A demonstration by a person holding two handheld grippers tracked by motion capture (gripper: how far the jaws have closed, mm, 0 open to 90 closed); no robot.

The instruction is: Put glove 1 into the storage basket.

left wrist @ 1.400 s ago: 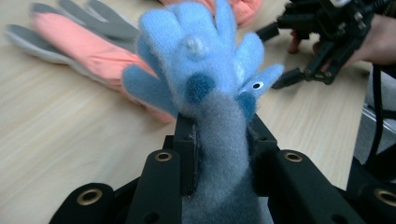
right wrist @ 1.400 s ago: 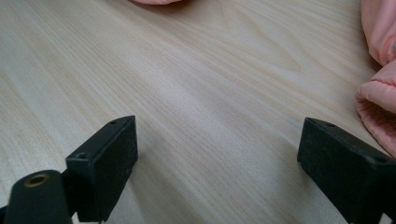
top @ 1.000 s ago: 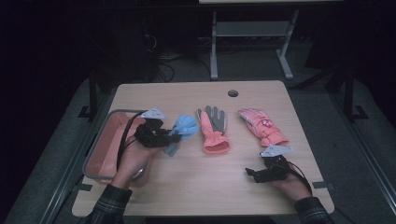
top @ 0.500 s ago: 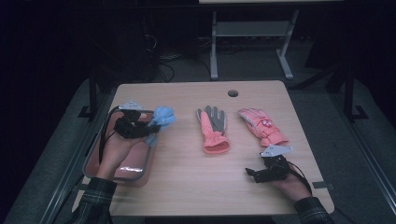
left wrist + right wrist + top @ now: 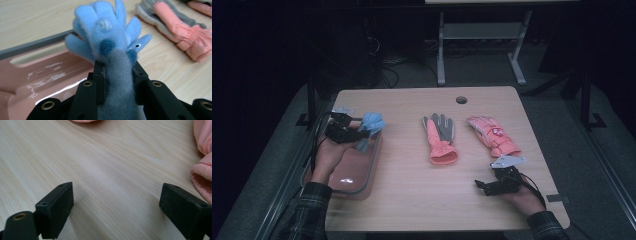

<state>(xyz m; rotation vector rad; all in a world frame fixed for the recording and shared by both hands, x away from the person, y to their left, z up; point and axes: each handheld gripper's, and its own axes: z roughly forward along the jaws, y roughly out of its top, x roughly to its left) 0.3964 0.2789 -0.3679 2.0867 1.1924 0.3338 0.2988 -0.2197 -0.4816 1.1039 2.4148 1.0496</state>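
Since the left gripper (image 5: 357,131) clamps the blue glove (image 5: 110,35) over the tray (image 5: 362,172), it seems bound there; right gripper (image 5: 484,186) rests wide, empty.

Blue glove's (image 5: 110,37) cuff vanishes between black jaws — pink tray's (image 5: 344,187) near end lies under the forearm (image 5: 312,210).

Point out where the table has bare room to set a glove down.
Bare wood lies between the pink tray and the coral-grey glove, and along the near edge. The far right is crowded: the pink glove lies by the right hand-held gripper.
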